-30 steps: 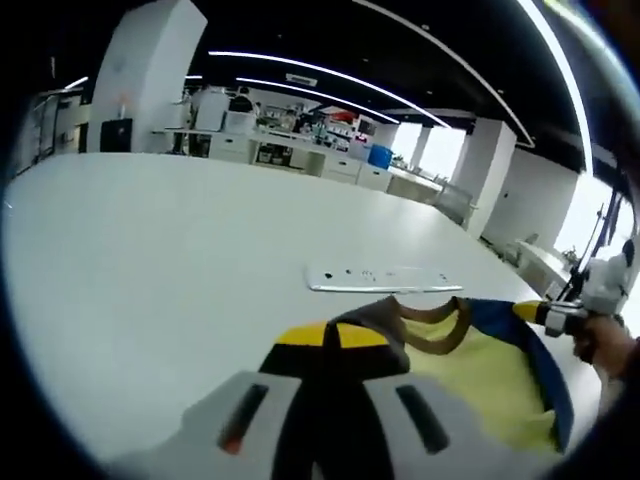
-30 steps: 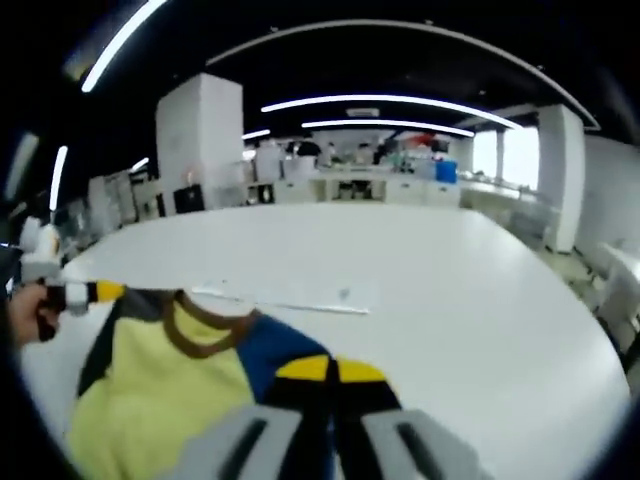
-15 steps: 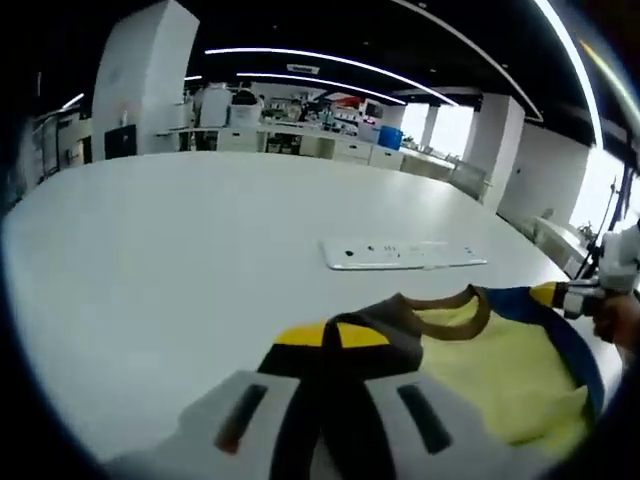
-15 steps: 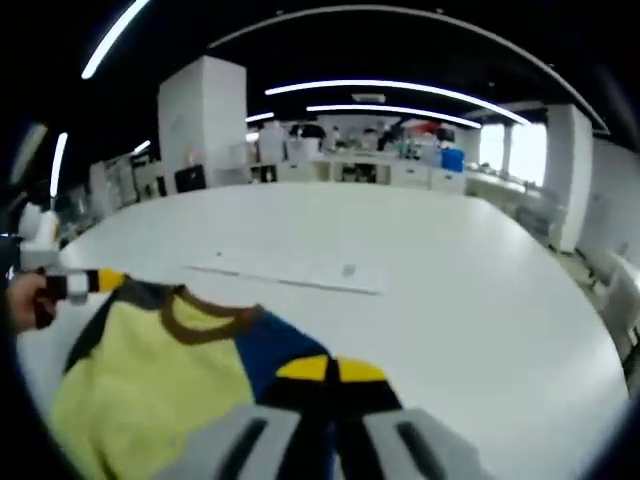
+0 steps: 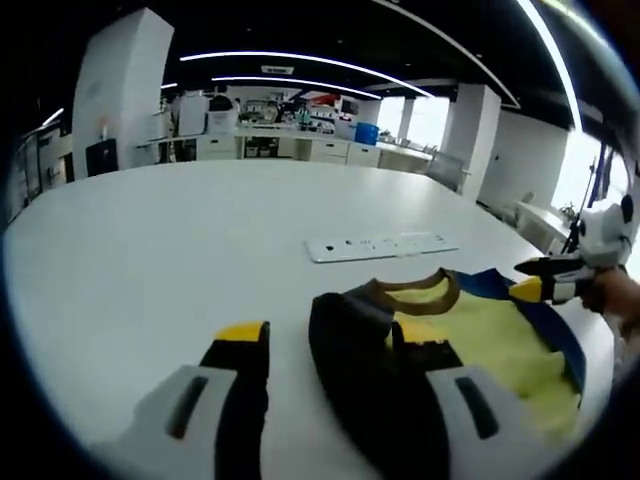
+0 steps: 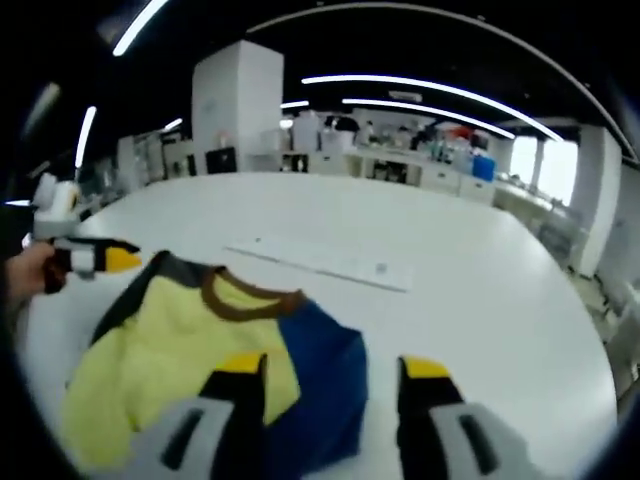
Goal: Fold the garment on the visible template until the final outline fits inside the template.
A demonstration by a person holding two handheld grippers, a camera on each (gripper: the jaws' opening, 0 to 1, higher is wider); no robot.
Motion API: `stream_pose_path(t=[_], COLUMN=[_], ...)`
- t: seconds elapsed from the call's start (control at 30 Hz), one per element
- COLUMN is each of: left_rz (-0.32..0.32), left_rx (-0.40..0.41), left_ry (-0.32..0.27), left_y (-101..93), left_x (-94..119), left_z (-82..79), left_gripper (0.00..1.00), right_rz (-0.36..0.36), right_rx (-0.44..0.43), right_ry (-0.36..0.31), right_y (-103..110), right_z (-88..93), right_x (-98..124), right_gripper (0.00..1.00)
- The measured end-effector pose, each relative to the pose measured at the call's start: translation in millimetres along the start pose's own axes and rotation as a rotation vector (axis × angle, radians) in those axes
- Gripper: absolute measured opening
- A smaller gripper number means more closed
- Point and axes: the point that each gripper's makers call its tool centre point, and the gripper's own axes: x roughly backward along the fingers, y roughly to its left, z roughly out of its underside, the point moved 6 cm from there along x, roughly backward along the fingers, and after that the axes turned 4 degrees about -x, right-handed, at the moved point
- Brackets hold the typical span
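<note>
Both grippers have let go since half a second ago: their yellow-tipped jaws, then pinched on the shoulders, now stand spread. In the left gripper view the left gripper (image 5: 335, 345) is released, its jaws apart with the dark shoulder of the garment (image 5: 480, 335) lying between them. In the right gripper view the right gripper (image 6: 335, 367) is likewise released, the blue shoulder lying between its jaws. The yellow garment (image 6: 190, 340), brown-collared, lies flat on the white table (image 6: 450, 250). Farther off on the table rests a long white strip (image 5: 380, 245), apart from the collar.
</note>
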Motion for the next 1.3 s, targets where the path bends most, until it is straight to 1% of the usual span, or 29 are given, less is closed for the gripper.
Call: stream_pose_path(t=[0.03,0.07,0.1,0.23,0.27,0.33,0.47,0.57,0.67,0.7,0.73,0.83,0.93,1.07,1.13,1.2,1.27,1.3], left_rz=[0.011,0.024,0.038,0.059,0.069,0.08,0.1,0.115,0.131,0.139,0.141,0.152,0.169,0.178,0.181,0.186,0.189,0.192], left_rx=[0.009,0.026,0.034,0.008,0.002,-0.014,-0.064,-0.066,-0.087,-0.091,-0.092,-0.102,-0.122,-0.13,-0.128,-0.143,-0.153,-0.153], left_ry=[-0.009,-0.01,-0.01,-0.011,-0.004,0.001,0.004,-0.008,-0.018,-0.017,-0.016,-0.011,-0.003,-0.005,-0.006,-0.001,0.006,0.008], left_y=[2.0,1.1,-3.4,-9.0,-11.2,-9.7,-16.9,-16.6,-21.9,-25.9,-26.4,-32.8,-40.2,-45.6,-45.8,-51.6,-53.2,-56.6], left_x=[1,3,11,27,32,37,53,60,69,76,77,88,100,115,118,125,128,133], left_z=[0.0,0.7,2.5,9.1,11.9,14.3,17.8,18.8,19.9,21.2,21.5,25.8,30.2,35.0,38.1,43.7,47.2,49.8], left_gripper=[0.53,0.55,0.58,0.63,0.64,0.67,0.73,0.76,0.79,0.79,0.79,0.79,0.8,0.8,0.79,0.77,0.75,0.74], right_rz=[-0.032,-0.046,-0.058,-0.089,-0.103,-0.137,-0.161,-0.166,-0.169,-0.168,-0.167,-0.143,-0.148,-0.153,-0.144,-0.118,-0.112,-0.109], right_rx=[-0.035,-0.046,-0.046,-0.027,-0.028,-0.032,-0.027,-0.025,-0.028,-0.023,-0.022,-0.021,-0.042,-0.047,-0.055,-0.078,-0.083,-0.089], right_ry=[-0.018,-0.026,-0.025,-0.02,-0.024,-0.029,-0.017,-0.022,-0.025,-0.025,-0.025,-0.005,-0.004,-0.003,0.001,0.006,0.014,0.015], right_y=[5,6,10,22,24,33,45,53,59,65,66,70,80,89,94,97,99,100], right_z=[-0.8,-1.2,-1.0,-0.7,-0.9,1.1,5.9,5.4,5.8,8.2,8.8,17.4,25.3,32.8,38.5,45.3,50.6,53.2], right_x=[5,7,12,26,28,36,52,63,71,76,77,84,96,106,112,117,120,122], right_gripper=[0.57,0.6,0.62,0.71,0.73,0.77,0.81,0.84,0.86,0.86,0.86,0.87,0.87,0.86,0.84,0.84,0.83,0.81])
